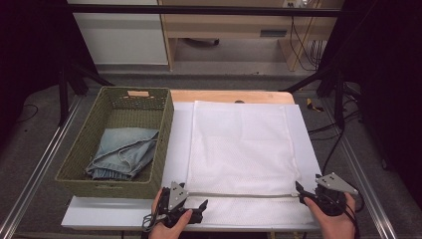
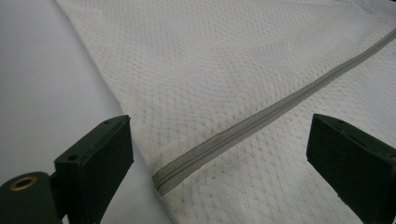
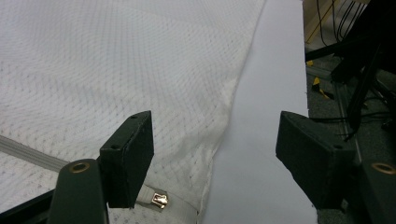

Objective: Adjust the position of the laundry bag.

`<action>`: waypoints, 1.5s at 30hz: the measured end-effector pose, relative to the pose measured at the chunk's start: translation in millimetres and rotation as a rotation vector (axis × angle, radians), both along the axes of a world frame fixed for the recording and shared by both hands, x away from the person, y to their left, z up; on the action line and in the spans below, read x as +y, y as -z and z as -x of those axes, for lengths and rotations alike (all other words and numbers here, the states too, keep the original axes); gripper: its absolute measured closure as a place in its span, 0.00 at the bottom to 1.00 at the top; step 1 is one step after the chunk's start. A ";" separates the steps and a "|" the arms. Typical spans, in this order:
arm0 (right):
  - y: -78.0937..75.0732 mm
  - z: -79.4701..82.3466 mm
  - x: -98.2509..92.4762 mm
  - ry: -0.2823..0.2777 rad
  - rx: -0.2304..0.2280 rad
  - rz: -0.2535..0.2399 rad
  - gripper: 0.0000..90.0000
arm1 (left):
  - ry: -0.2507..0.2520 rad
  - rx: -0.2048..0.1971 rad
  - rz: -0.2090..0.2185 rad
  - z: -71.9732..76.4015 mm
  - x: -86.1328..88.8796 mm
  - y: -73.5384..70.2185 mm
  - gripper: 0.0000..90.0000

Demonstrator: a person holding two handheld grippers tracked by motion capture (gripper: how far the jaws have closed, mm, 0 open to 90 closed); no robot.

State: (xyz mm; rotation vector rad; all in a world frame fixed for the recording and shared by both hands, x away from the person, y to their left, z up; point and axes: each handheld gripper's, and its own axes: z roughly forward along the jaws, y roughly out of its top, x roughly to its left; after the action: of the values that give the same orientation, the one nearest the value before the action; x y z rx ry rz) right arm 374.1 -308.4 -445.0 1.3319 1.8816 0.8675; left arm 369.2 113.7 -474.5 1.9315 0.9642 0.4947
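A white mesh laundry bag (image 1: 241,147) lies flat on the white table top (image 1: 114,214), with its grey zipper (image 1: 239,194) running along the near edge. My left gripper (image 1: 196,202) stands open at the bag's near left corner. In the left gripper view the closed end of the zipper (image 2: 163,178) lies between the jaws of the left gripper (image 2: 219,135), untouched. My right gripper (image 1: 301,192) stands open at the near right corner. In the right gripper view the right gripper (image 3: 215,126) straddles the bag's side edge (image 3: 224,126), and the metal zipper pull (image 3: 159,199) lies by its left jaw.
A woven olive basket (image 1: 164,144) stands at the left of the table, touching the bag's left side, with folded blue jeans (image 1: 124,152) inside. Black frame posts (image 1: 339,94) and cables (image 3: 355,88) stand off the right edge. Bare table shows right of the bag (image 3: 266,154).
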 end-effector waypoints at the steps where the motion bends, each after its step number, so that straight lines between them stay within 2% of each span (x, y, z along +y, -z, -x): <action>1: -0.5 0.6 0.7 0.001 -0.008 0.000 0.31 | 0.001 -0.002 -0.004 -0.3 0.2 -0.5 0.08; 4: -2.7 1.8 0.9 0.007 -0.028 0.000 0.31 | -0.002 0.002 -0.011 -0.2 0.2 -1.0 0.08; 7: -6.4 3.2 -0.1 0.019 -0.063 -0.004 0.33 | -0.007 0.004 -0.005 0.6 0.3 -1.5 0.09; 8: -8.6 4.6 -0.6 0.024 -0.089 -0.003 0.35 | -0.009 -0.002 -0.009 1.0 0.9 -2.2 0.10; 13: -10.1 5.5 0.7 0.030 -0.101 -0.009 0.37 | -0.013 -0.002 -0.006 2.7 0.9 -4.5 0.12; 14: -9.5 4.6 2.0 0.026 -0.096 -0.007 0.39 | -0.008 -0.004 -0.017 3.1 0.2 -5.6 0.12; 22: -6.1 4.0 3.0 0.022 -0.074 -0.014 0.41 | 0.001 -0.005 -0.016 6.1 -5.9 -11.4 0.13; 26: -4.2 3.9 0.0 0.013 -0.058 -0.022 0.42 | -0.024 -0.032 -0.055 9.3 -7.1 -14.4 0.13; 30: -0.5 2.7 -6.2 0.028 -0.018 -0.038 0.50 | -0.065 0.008 -0.047 9.0 0.1 -10.3 0.21; 34: 0.6 -1.2 -9.0 0.031 -0.023 -0.066 0.64 | -0.072 0.037 -0.055 11.8 8.5 -3.5 0.33; 38: 2.4 -6.0 -5.7 0.020 -0.009 -0.060 0.67 | -0.075 0.053 -0.050 13.1 11.7 1.0 0.36; 41: 3.9 -15.0 -5.7 0.028 -0.010 -0.060 0.68 | -0.058 0.057 -0.069 12.9 6.9 3.1 0.37; 42: 7.3 -22.6 -7.3 0.037 0.012 -0.061 0.67 | -0.059 0.052 -0.076 12.3 5.8 3.2 0.38; 45: 9.6 -27.6 -9.4 0.046 0.027 -0.075 0.66 | -0.071 0.048 -0.077 10.8 6.7 4.2 0.40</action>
State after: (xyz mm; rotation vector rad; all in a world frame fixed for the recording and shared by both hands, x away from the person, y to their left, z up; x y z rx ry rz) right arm 401.7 -317.8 -454.6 1.4329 1.8480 0.9083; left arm 358.4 120.5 -478.7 1.9918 1.0615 0.5351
